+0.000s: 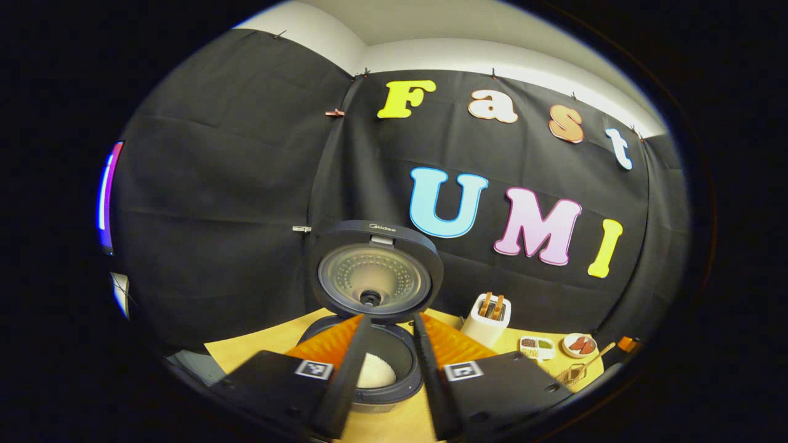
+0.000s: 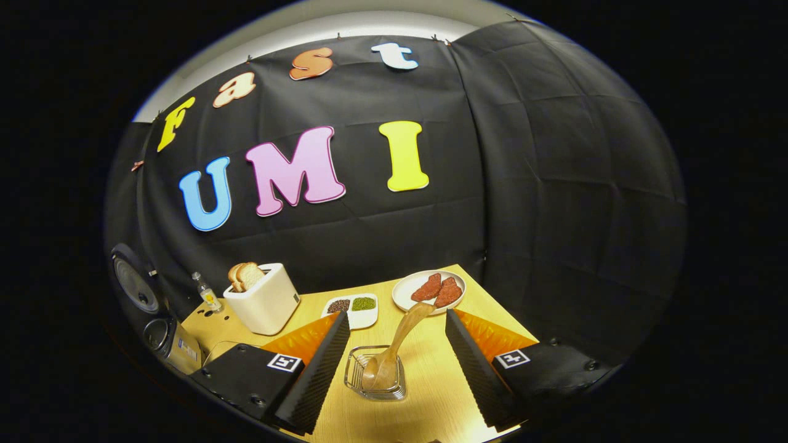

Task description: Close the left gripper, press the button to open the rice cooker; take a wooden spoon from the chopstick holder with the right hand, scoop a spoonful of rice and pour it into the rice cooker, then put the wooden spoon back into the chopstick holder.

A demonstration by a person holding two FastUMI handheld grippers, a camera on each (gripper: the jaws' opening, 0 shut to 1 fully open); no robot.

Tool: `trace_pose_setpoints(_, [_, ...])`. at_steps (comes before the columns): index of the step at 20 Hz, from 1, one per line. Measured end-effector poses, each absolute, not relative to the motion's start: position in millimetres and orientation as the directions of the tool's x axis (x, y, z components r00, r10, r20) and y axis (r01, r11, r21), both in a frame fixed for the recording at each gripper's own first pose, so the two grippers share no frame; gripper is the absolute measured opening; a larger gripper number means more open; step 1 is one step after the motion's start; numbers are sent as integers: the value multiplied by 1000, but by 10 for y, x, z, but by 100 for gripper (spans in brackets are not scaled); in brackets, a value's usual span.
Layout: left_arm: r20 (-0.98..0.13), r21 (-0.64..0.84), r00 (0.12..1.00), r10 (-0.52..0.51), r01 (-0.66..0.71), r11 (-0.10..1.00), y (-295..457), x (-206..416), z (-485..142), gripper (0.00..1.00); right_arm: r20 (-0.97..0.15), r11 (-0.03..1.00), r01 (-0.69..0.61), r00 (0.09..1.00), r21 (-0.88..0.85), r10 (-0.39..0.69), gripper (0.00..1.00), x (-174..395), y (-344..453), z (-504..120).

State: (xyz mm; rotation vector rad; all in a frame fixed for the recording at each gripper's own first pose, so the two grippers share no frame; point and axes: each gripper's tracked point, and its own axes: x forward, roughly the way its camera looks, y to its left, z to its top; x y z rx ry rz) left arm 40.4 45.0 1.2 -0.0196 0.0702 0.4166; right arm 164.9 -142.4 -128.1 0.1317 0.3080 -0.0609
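Right gripper view: curved wooden spoon [image 2: 394, 347]

The dark rice cooker [image 1: 373, 344] sits low in the centre of the left gripper view, lid [image 1: 374, 271] swung upright and white rice [image 1: 375, 371] in its pot. In the right gripper view, bottom centre, the wooden spoon [image 2: 394, 351] leans in the clear wire chopstick holder [image 2: 375, 374], handle tilted up and right.
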Motion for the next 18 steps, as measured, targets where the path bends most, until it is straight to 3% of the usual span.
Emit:
trace_pose_setpoints(3, [-98,10,905,414,-415,910,342,402,-85,93,-345,982,112,937,155,-52,99,1814,-1466,-1454])
trace_pose_setpoints(14, [-221,31,870,441,-446,895,28,366,-509,95,-514,937,192,857,291,-16,98,2264,-1455,-2216])
trace_pose_setpoints(17, [-255,27,861,439,-448,894,-41,356,-605,95,-528,913,217,849,344,-3,92,2424,-1407,-2338])
trace_pose_setpoints(18, [-258,28,861,438,-446,895,-66,354,-616,95,-538,905,224,843,363,7,82,2452,-1376,-2393])
